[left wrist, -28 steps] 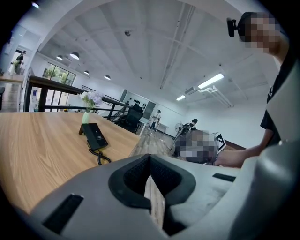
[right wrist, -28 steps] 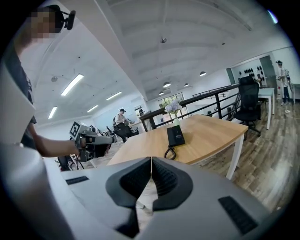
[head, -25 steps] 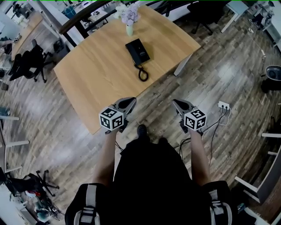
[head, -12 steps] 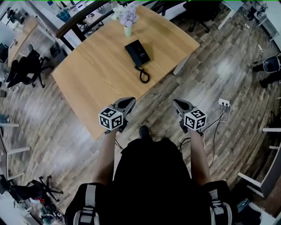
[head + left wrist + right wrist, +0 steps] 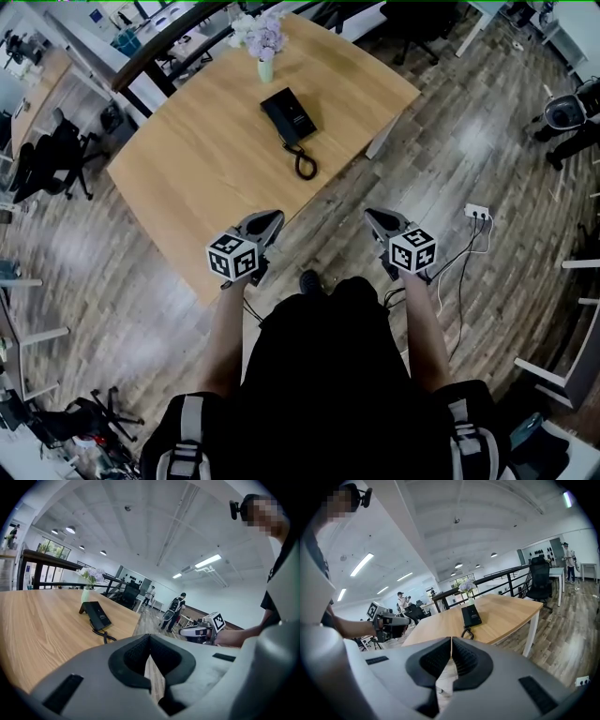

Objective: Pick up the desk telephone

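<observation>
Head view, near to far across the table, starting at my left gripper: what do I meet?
left gripper → coiled cord → desk telephone → vase of flowers

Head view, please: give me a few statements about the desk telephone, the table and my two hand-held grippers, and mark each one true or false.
1. The telephone lies on the wooden table. True.
2. The left hand-held gripper is clamped on the telephone. False: its jaws are shut on nothing, and it is well short of the telephone.
3. A vase of flowers stands on the table beyond the telephone. True.
4. The right hand-held gripper is wide open. False: its jaws are shut, with nothing between them.
5. The telephone's coiled cord lies on the side nearer the person. True.
</observation>
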Tool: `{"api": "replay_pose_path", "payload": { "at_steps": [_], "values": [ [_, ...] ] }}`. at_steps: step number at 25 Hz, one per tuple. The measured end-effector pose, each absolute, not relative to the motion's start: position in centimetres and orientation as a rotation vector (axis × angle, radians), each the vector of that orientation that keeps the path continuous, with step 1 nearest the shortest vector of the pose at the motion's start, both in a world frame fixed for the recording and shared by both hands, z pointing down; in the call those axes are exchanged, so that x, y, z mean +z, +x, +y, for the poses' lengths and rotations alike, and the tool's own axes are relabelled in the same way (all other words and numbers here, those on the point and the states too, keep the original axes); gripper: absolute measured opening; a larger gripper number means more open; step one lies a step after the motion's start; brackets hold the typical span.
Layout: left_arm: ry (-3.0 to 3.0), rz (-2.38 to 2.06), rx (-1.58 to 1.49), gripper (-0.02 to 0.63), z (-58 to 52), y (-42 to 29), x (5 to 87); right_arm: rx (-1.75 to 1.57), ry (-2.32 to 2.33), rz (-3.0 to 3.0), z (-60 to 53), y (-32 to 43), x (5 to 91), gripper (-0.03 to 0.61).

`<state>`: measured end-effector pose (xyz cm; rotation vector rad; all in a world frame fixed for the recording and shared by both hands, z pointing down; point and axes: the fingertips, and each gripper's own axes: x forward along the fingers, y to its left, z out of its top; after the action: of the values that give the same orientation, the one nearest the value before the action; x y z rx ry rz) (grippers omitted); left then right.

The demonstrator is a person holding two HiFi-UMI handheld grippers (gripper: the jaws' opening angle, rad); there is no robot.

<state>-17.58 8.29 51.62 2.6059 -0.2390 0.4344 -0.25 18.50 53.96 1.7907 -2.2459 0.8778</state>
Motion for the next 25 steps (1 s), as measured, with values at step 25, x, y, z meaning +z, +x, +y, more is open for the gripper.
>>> {"api": "replay_pose_path", "payload": {
  "at_steps": [25],
  "values": [
    [2.555, -0.384, 0.482, 0.021, 6.5, -8.5, 52.3, 0.925, 1.663, -2.336, 13.8, 10.1, 55.3, 0.025]
  ]
}}
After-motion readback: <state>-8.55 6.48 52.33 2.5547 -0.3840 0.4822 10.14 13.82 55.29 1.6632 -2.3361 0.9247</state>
